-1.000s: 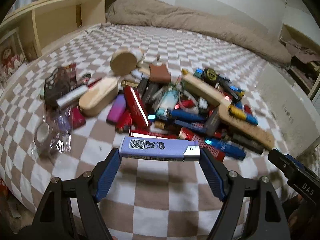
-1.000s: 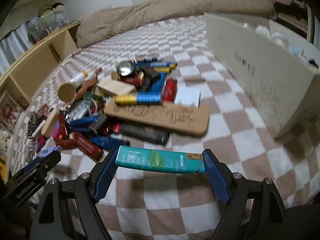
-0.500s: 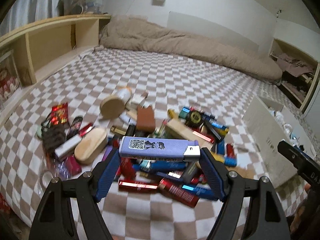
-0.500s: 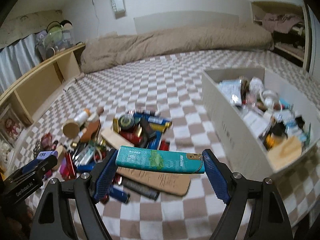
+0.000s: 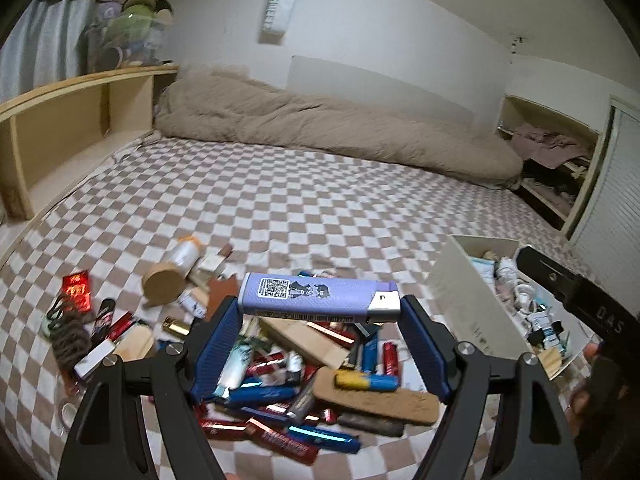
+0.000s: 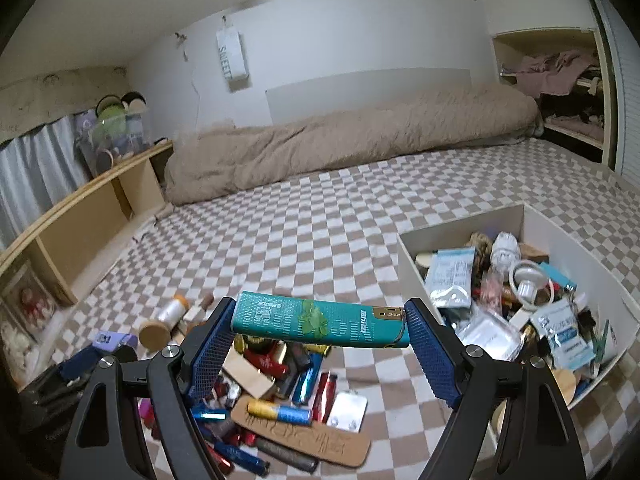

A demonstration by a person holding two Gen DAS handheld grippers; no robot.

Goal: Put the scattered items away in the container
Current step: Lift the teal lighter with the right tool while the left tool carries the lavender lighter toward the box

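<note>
My left gripper (image 5: 320, 312) is shut on a purple lighter (image 5: 316, 296), held crosswise high above the pile of scattered items (image 5: 304, 392) on the checkered bed. My right gripper (image 6: 320, 326) is shut on a teal lighter (image 6: 320, 324), also held crosswise in the air. The white container (image 6: 408, 256) sits to the right, holding several packets and small things; it also shows in the left wrist view (image 5: 460, 292). The pile shows below my right gripper (image 6: 280, 392). The left gripper with its purple lighter appears at the left of the right wrist view (image 6: 114, 340).
A wooden-capped roll (image 5: 172, 276) and a red packet (image 5: 76, 286) lie left of the pile. A cork board (image 5: 376, 400) lies at its front. A wooden shelf (image 5: 80, 128) runs along the left. A beige duvet (image 5: 320, 132) lies at the back.
Both grippers have risen well above the bed with their lighters still held. The view now looks out over the bed, and the inside of the container has come into sight.
</note>
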